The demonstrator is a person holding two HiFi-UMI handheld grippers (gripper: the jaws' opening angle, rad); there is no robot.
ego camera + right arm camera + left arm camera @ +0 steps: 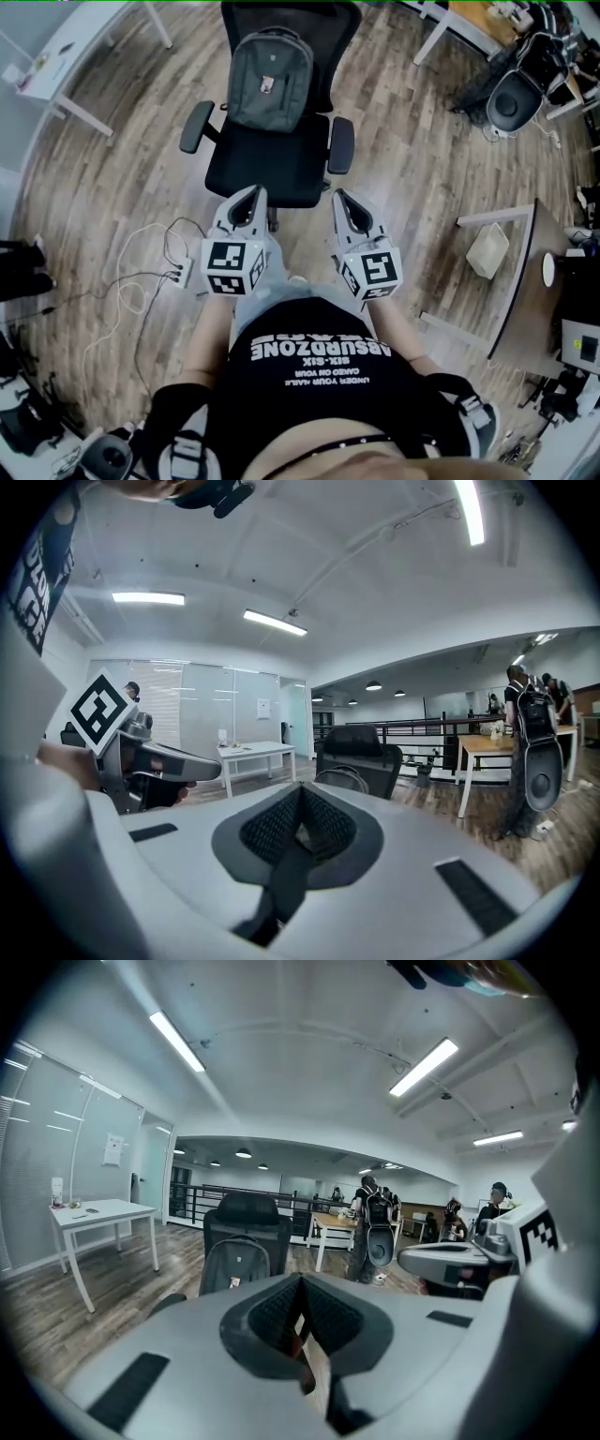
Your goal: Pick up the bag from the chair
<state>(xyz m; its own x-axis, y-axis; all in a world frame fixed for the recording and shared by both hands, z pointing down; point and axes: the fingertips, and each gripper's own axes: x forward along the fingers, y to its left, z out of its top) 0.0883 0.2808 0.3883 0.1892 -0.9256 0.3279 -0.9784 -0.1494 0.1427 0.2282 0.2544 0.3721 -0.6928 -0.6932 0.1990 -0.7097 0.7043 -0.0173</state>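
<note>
1. Holds the left gripper (253, 192) with jaws pressed together, empty.
2. Holds the right gripper (339, 195) likewise closed on nothing.
3. Faces the bag (270, 80), upright on the chair (267, 164) at 12 o'clock, well apart from both jaws.

Wood-plank floor (412, 141) throughout. White table (98, 1211) stands beside a glass partition (37, 1166). Linear ceiling lights (424, 1066) are lit. Black railing (441, 731) spans the far side.

We see a wooden floor (122, 169) carrying a black office chair (267, 164) on its base. Left of it, a white power strip (184, 273) and loose cables (141, 281) lie near a white table (56, 56).
</note>
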